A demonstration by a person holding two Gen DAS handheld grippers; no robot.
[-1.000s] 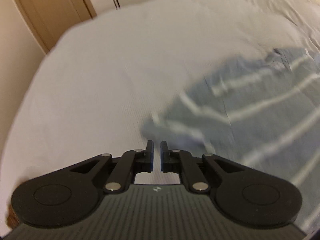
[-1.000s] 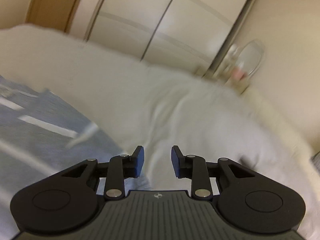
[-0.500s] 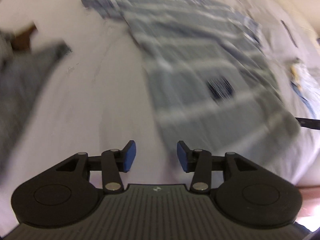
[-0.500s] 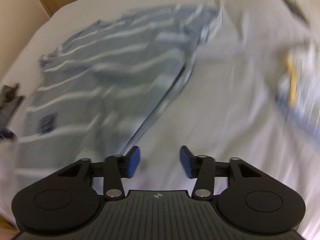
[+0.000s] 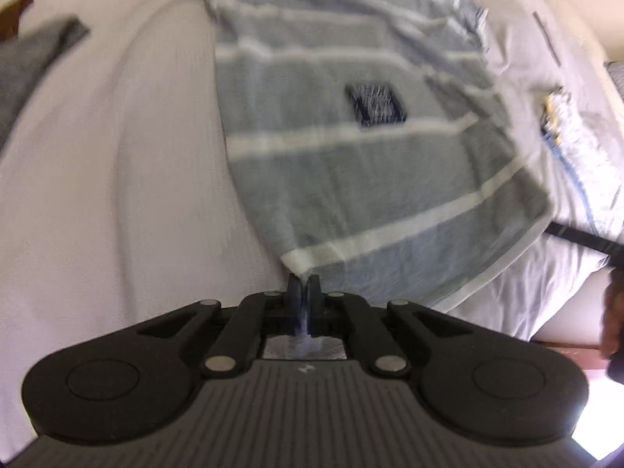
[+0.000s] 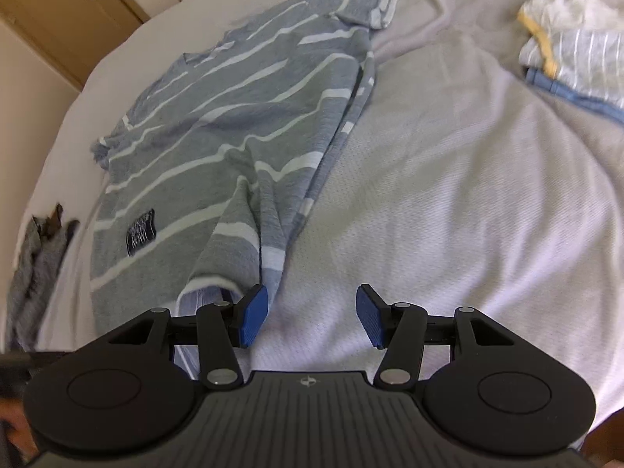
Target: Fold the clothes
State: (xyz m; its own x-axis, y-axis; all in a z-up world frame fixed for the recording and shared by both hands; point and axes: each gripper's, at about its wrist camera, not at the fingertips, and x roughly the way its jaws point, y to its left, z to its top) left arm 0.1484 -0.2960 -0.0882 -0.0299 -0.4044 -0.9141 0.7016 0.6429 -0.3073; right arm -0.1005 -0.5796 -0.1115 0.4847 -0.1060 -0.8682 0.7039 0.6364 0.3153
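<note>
Looking along the left gripper (image 5: 303, 288), left wrist view: fingers pressed together on the near hem corner of the striped shirt (image 5: 351, 163), a sliver of fabric showing between the pads. Shirt: grey-blue with white stripes, dark rectangular patch (image 5: 377, 103) on its front, spread lengthwise away from the gripper across the white bed (image 5: 117, 156), its hem at the bed's near edge. Dark grey garment (image 5: 27, 58): lying at the bed's left edge, apart from the shirt. Pale folded clothes with yellow trim (image 5: 557, 117): towards the bed's right edge, beyond the shirt's right side. Right gripper: only a dark blurred part at the right border, state not readable in this view. Picture slightly motion-blurred

Right wrist view: right gripper (image 6: 312, 316) with blue pads standing wide apart, nothing between them, hovering over bare bed sheet (image 6: 448, 195) just right of the shirt's near hem. Left pad (image 6: 253, 316) just beside the turned-up hem corner; whether it touches, cannot tell. Striped shirt (image 6: 218, 128): laid flat on the left half of the bed, right side folded in along a long crease, one sleeve (image 6: 370, 4) reaching towards the far edge. Dark patch (image 6: 141, 233) near the hem. Folded pale clothes with yellow and blue edging (image 6: 573, 50): at the far right corner. Dark grey garment (image 6: 37, 249): at the left edge. Wooden door (image 6: 66, 4): beyond the bed, upper left
</note>
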